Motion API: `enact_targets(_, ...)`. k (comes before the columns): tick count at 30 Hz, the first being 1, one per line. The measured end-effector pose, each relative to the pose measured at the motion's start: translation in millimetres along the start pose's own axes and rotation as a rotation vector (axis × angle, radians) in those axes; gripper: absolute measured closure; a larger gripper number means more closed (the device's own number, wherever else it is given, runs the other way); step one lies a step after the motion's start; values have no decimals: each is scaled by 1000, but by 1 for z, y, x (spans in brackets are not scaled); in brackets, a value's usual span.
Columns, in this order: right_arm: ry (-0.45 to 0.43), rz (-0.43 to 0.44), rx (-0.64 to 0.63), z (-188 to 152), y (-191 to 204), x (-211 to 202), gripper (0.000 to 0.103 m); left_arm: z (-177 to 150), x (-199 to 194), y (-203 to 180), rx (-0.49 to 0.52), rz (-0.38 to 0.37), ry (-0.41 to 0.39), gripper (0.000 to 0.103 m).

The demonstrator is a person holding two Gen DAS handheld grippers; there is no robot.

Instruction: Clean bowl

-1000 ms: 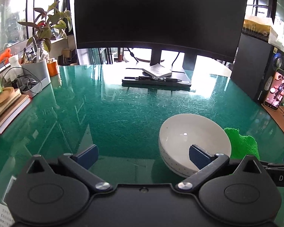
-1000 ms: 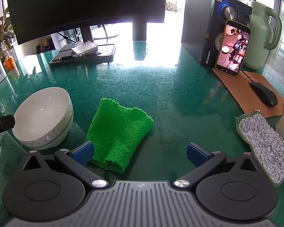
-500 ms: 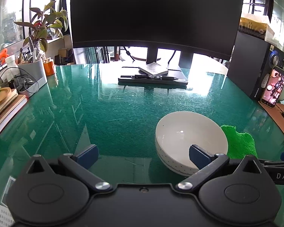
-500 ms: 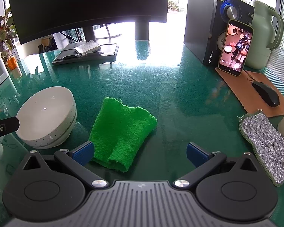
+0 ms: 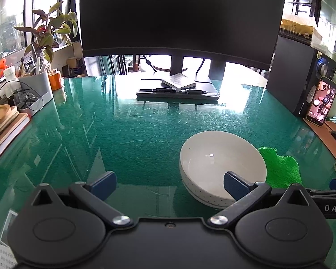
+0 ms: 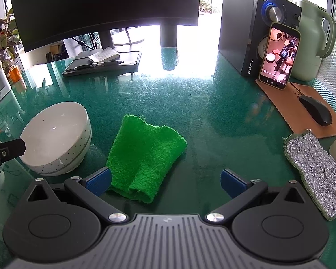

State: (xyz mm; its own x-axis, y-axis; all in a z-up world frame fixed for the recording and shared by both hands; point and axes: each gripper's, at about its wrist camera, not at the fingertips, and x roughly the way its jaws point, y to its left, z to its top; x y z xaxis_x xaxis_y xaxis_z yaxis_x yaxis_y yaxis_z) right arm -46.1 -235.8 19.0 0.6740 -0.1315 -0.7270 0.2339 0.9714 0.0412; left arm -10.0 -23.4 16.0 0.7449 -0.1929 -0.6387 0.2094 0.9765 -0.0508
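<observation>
A white bowl (image 5: 219, 159) with small dots on its outside stands upright on the green glass desk; it also shows in the right wrist view (image 6: 56, 136). A folded green cloth (image 6: 145, 152) lies just right of the bowl, and part of it shows in the left wrist view (image 5: 280, 168). My left gripper (image 5: 169, 182) is open and empty, its right fingertip (image 5: 235, 181) over the bowl's near rim. My right gripper (image 6: 165, 180) is open and empty, with the cloth's near edge between its fingers.
A dark monitor (image 5: 181, 18) stands at the back with a tablet, notebook and pen (image 5: 178, 90) under it. A speaker (image 6: 253, 29), phone (image 6: 280, 55), green jug (image 6: 311, 40), mouse (image 6: 315, 112) and silver scouring pad (image 6: 315, 172) are on the right. Books (image 5: 4, 130) and plant (image 5: 47, 31) sit left.
Both grippers have shifted slightly forward and right over the desk. The bowl and cloth have not moved. Both grippers stay open.
</observation>
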Motion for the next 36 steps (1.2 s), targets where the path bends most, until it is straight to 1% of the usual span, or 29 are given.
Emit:
enact_targets(11, 8, 12, -1, 0, 2, 0, 0, 0, -1, 2, 0, 0, 0, 0)
enact_targets(18, 29, 31, 3, -1, 4, 2, 0, -1, -1, 3, -3, -1, 1, 0)
enact_targets(27, 47, 37, 7, -2, 5, 3, 0, -2, -1, 2, -5, -4, 5, 0)
enact_targets(36, 88, 46, 21, -5, 5, 11, 0, -5, 1, 3, -5, -9, 21, 0)
